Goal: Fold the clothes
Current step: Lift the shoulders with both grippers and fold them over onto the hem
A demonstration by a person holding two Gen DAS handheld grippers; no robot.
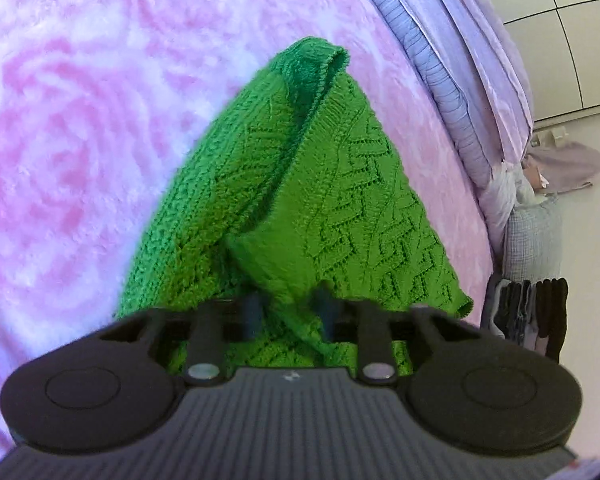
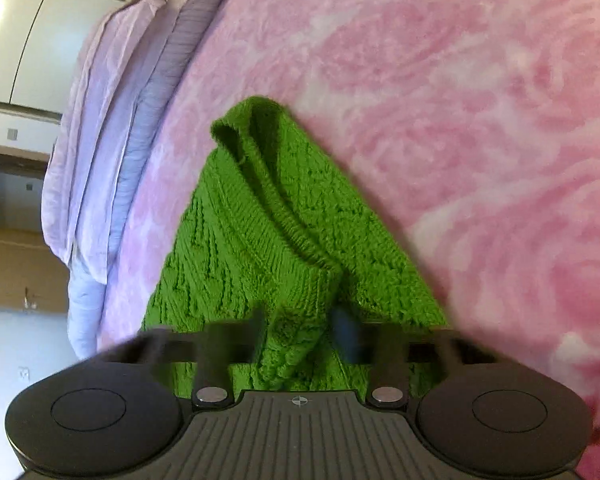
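The bright green cable-knit sweater (image 1: 300,184) is hanging over the pink rose-patterned plush blanket (image 1: 60,140), its far end draping onto that blanket. The left gripper (image 1: 288,312) and right gripper (image 2: 300,332) are each pinching a bunched fold of knit between closed fingers. The thick, loose knit could be slipping free, spoiling the fold. Only the left view is showing dark socks (image 1: 540,312) beyond the blanket's edge.

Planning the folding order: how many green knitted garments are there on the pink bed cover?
1. One green knitted garment hangs over the pink bed cover, pinched by the left gripper and the right gripper. Others may lie outside these views.
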